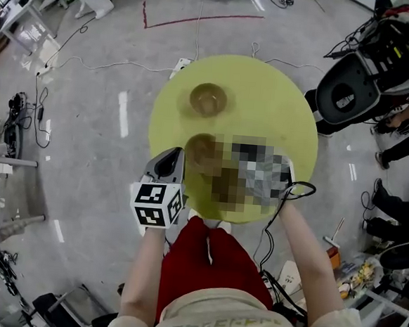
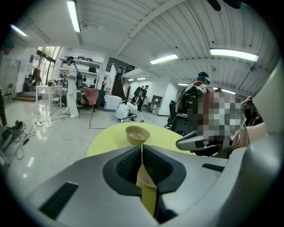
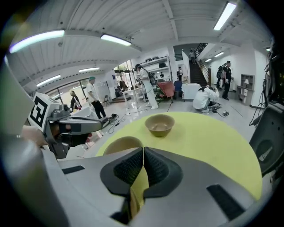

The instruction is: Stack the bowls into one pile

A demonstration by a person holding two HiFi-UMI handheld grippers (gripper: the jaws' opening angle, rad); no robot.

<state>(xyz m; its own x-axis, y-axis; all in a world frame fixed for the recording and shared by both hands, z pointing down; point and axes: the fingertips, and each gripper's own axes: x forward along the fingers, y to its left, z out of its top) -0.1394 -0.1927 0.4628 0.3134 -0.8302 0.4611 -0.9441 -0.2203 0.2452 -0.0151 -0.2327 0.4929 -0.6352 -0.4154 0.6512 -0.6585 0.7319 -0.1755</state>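
Note:
Two tan bowls stand on the round yellow table [image 1: 279, 109]. The far bowl [image 1: 208, 99] [image 2: 137, 134] [image 3: 159, 124] sits alone near the back. The near bowl [image 1: 202, 152] [image 3: 120, 144] stands just right of my left gripper [image 1: 173, 153], whose jaws are shut [image 2: 142, 153]. A piece of tan bowl [image 2: 145, 178] shows through the gap behind its pads. My right gripper [image 3: 143, 153] is also shut, pads together, with the near bowl to its front left. In the head view a mosaic patch covers the right gripper and the table beside it.
A black chair [image 1: 351, 93] stands off the table's right edge. Cables [image 1: 78, 61] trail over the floor to the left and behind. White desks [image 1: 33, 12] stand far left, and people [image 2: 71, 86] are in the background.

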